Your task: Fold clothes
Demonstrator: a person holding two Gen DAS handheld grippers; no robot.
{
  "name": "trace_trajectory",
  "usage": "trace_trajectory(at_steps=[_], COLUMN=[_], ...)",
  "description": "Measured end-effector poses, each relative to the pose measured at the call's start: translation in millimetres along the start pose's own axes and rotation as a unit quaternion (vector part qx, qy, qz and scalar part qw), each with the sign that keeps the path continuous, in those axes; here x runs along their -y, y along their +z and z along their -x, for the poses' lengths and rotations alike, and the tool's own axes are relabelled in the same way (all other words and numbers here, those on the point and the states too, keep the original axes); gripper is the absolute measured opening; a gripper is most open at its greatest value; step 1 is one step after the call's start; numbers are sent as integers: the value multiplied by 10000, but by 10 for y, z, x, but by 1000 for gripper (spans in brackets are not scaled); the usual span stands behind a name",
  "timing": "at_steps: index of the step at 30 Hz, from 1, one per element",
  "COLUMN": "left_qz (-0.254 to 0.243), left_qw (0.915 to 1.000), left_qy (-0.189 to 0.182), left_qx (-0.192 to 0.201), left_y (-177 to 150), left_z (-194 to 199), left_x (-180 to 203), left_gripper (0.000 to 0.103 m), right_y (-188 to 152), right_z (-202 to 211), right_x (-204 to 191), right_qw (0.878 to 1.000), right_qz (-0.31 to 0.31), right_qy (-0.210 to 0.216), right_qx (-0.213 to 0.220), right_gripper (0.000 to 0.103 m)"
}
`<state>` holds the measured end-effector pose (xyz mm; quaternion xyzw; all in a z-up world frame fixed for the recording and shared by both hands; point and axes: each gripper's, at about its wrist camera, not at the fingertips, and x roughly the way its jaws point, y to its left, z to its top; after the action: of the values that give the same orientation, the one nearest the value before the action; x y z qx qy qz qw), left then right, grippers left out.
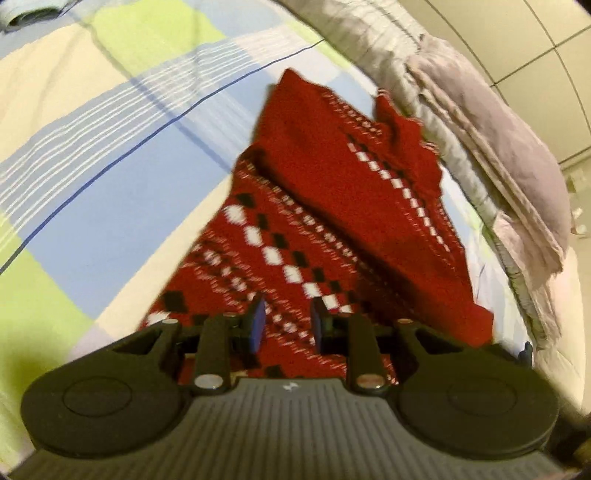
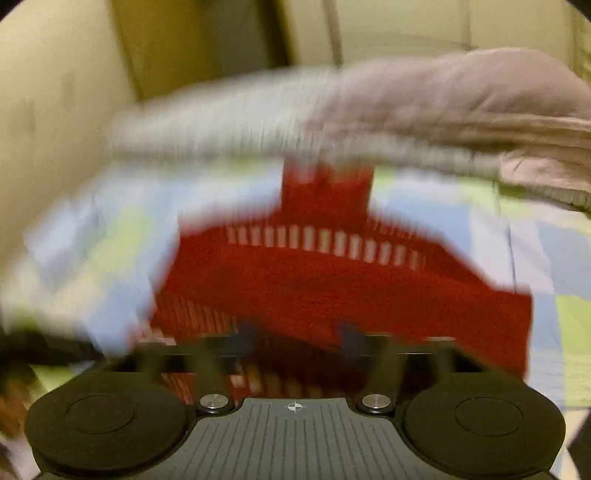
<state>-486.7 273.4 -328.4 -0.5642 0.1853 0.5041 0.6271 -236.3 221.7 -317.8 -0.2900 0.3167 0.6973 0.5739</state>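
Note:
A red knit sweater (image 1: pixel 332 192) with white and black diamond bands lies partly folded on the checked bedsheet (image 1: pixel 110 155). My left gripper (image 1: pixel 287 324) hovers over its near end; the blue pads (image 1: pixel 257 325) stand a small gap apart, and the patterned knit shows through the gap with nothing pinched. The right wrist view is heavily motion-blurred. There the sweater (image 2: pixel 332 280) spreads wide, a narrower part reaching toward the far bedding. My right gripper (image 2: pixel 299 338) is over its near edge, its dark fingertips (image 2: pixel 248 336) wide apart and nothing between them.
A rumpled grey-striped and mauve quilt (image 1: pixel 491 140) is heaped along the bed's far side, close behind the sweater. Another folded pale cloth (image 1: pixel 26 14) sits at the top left corner. A tiled wall (image 1: pixel 535 44) rises behind the quilt.

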Motion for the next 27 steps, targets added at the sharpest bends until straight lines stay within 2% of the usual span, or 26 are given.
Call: trace_trajectory(at_steps=[3,7,10,15,17,18,19,20,23,27], left_qz=[-12,-133,-370,-720,-954,-1087,-1203,-1313,-1815,-2665], left_qw=[9999,9994,9983,9957,9942,9930,9913,9893,9813,9568], left_qy=[-88,-265,-431,-470,-330,-333,-401,-491,-624,-761], left_qx=[-69,-159,-142,-353,-375,-335,-358,-413,-150,884], left_y=[-26,-23,18,89,65,53,43,34,45,318], left_z=[-61,-266,-493,-965,-1093,-1107,-1110,-1112,-951,-449], left_x=[-16,120,328,628,727,771,807,841,991,1253], left_gripper=[30,31,40,42,38,31,22,2,1,1], right_y=[-363,-847,-1029,-1072,-1059,-1055,-1051,-1053,-1090,-1089], right_z=[-232,-233,-236,-225,-214,-199,-194,-179,-140,-43], right_x=[87,486,818,1005,1019,1036,1069,1098,1151,1123], right_qw=[9967,9839,9749,9742,9750,9743,9731,9717,9692,9711], right_qz=[-76,-784,-1175,-1457,-1437,-1496,-1588,-1680,-1860,-1737], right_qy=[-261,-800,-1094,-1059,-1166,-1206,-1234,-1243,-1185,-1262], right_qx=[-759,-1390,-1540,-1360,-1227,-1172,-1128,-1100,-1093,-1044], right_gripper=[64,64,64,64,64,64,64,64,64,64])
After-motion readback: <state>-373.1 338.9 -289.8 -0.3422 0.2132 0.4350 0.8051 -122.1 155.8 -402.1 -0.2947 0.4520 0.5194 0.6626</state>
